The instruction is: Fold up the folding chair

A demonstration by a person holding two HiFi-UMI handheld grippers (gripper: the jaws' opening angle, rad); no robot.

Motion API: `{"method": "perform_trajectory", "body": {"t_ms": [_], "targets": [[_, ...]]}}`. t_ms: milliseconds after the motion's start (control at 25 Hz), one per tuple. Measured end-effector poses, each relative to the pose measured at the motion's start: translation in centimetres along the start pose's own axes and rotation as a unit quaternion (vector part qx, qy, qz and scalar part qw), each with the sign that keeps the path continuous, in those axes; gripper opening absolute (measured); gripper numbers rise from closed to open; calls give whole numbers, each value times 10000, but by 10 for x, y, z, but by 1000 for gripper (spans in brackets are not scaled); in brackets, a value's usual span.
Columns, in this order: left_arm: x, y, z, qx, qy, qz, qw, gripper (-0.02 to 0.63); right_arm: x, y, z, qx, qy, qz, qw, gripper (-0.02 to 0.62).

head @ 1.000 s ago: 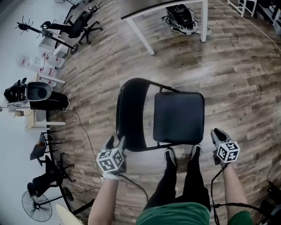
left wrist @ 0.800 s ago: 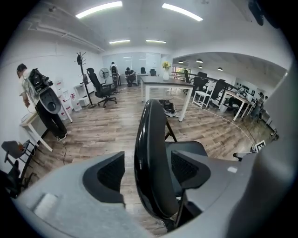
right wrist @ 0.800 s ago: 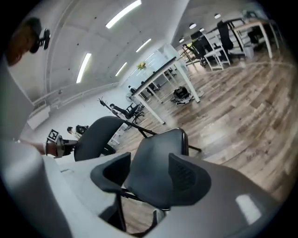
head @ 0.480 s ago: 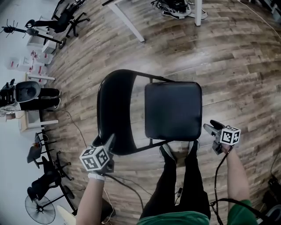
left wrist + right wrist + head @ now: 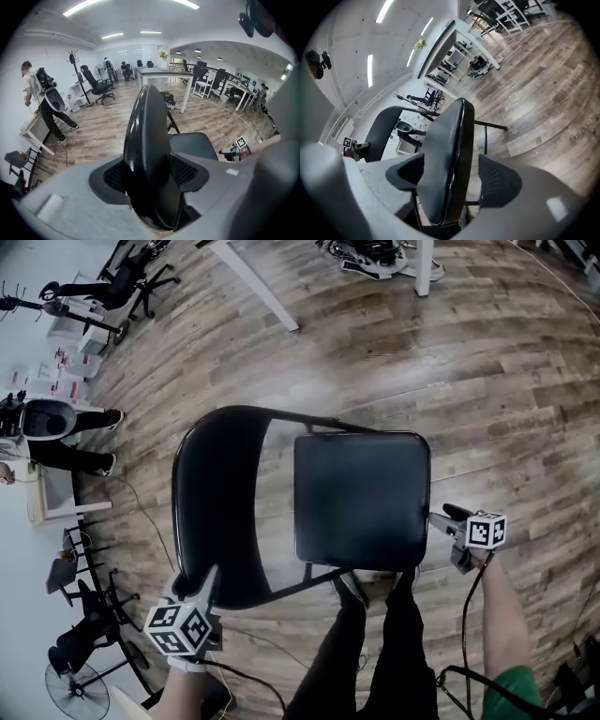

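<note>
Folding chair [image 5: 361, 498]: black, metal frame, padded seat. Stands open on the floor directly ahead of the wearer's shoes [image 5: 352, 589]. In the head view the backrest [image 5: 220, 512] is to the left and the seat's front edge to the right

Left hand-held gripper [image 5: 149, 174]: astride the top rim of the backrest. Its jaws have just been closing and now clamp the rim, which fills the span between the pads

Right hand-held gripper [image 5: 454, 178]: at the seat's front edge, near a corner. Its jaws have just been opening and stand wide. The seat edge lies between them with one pad plainly clear of it, so there is no grip yet

Step in hand, as judged: securing both holds before the fold
- Close the right jaws squarely on the seat edge, deep enough that the padding cannot slip out
- Keep the backrest hold firm as the anchor
- Swing the seat front up toward the backrest so the legs draw together
- Keep feet out from under the frame, as they are close to it
- Treat the hinge points as a likely pinch risk

Surface: wood-plank floor [image 5: 487, 381], grey-brown

Room: open office. White bench [image 5: 246, 276] on the far side, office chair [image 5: 127, 282] at upper left, a person [image 5: 44, 105] standing at left, pedestal fan [image 5: 80, 682] at lower left
</note>
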State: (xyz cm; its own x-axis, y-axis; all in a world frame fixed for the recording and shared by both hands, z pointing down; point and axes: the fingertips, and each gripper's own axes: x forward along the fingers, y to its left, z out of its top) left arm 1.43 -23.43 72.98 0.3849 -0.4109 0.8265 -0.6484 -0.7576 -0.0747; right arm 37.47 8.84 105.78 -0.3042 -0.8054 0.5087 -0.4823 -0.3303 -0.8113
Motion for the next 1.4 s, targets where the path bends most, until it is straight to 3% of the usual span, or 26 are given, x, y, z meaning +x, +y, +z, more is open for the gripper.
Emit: {"method": "perform_trajectory", "body": {"t_ms": [200,360,480,600,720,840,960,1120,1400], "targets": [[0,6,-1,16,-149,87,9998,267,44,-18,-11,539,39,568,9969,396],[0,7,-1,-4,-274,119,9996,268,71,-17,-17,1223,138,1112,9861,418],[3,6,0,-21,-319,100,9994,268,88,3,-10,1316,208,1873,9732,419],[5,6,0,-52,-363,125,9993,268,99,12,-8,1408,307,2083,9674,417],[5,7,-1,-66,-373,142,9992,267,101,9,-9,1614,254,1862,9688,314],[6,5,1,-52,-424,95,9990,264,94,-20,-15,1311,385,891,9866,311],[2,9,3,-14,-546,51,9985,258,97,6,-12,1471,283,1312,9800,311],[-10,21,13,-141,-724,35,9973,244,94,10,-10,1183,520,447,9906,308],[-41,43,38,-58,-787,179,9967,236,106,97,11,851,522,191,9948,295]]}}
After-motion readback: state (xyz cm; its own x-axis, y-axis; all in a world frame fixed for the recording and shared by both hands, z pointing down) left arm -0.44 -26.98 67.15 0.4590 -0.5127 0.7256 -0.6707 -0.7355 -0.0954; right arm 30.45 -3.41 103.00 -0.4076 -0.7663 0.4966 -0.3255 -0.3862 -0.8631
